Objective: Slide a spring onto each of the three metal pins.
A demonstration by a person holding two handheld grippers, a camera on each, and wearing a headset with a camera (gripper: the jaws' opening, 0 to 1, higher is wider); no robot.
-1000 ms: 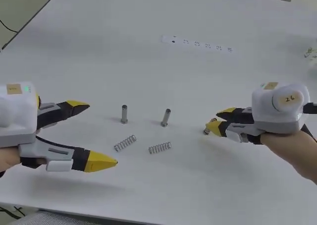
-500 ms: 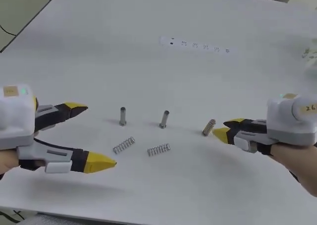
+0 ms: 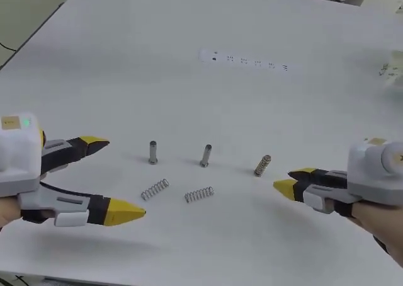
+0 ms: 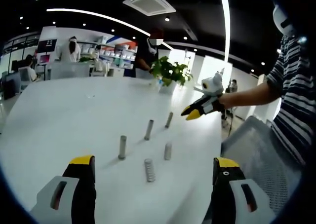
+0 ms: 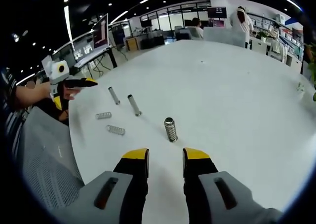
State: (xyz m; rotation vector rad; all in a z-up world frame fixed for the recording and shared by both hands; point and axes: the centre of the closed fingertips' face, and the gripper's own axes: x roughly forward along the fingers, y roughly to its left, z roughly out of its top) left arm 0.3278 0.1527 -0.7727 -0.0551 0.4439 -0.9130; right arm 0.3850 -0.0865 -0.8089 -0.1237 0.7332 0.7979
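White worktop (image 3: pixel 201 97) spreads under both tools. My left gripper (image 3: pixel 112 176), lower left, has fingers spread wide and empty; my right gripper (image 3: pixel 291 179), right edge, fingers narrowly parted, empty. Mid-frame stand two bare pins (image 3: pixel 152 152) (image 3: pixel 205 155), a third pin (image 3: pixel 266 157) wearing a spring (image 3: pixel 262 166), and two loose springs (image 3: pixel 155 189) (image 3: pixel 199 194) just below.

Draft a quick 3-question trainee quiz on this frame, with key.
1. True or false: in the head view, the left pin, middle pin and right pin each carry a spring.
2. The left loose spring and right loose spring are: A) lying on the table, B) held in a gripper, C) on pins.
3. Fill in: the left gripper is ____ (open/shut).
Key: 1 false, only the right pin carries one. 2 A. 3 open.
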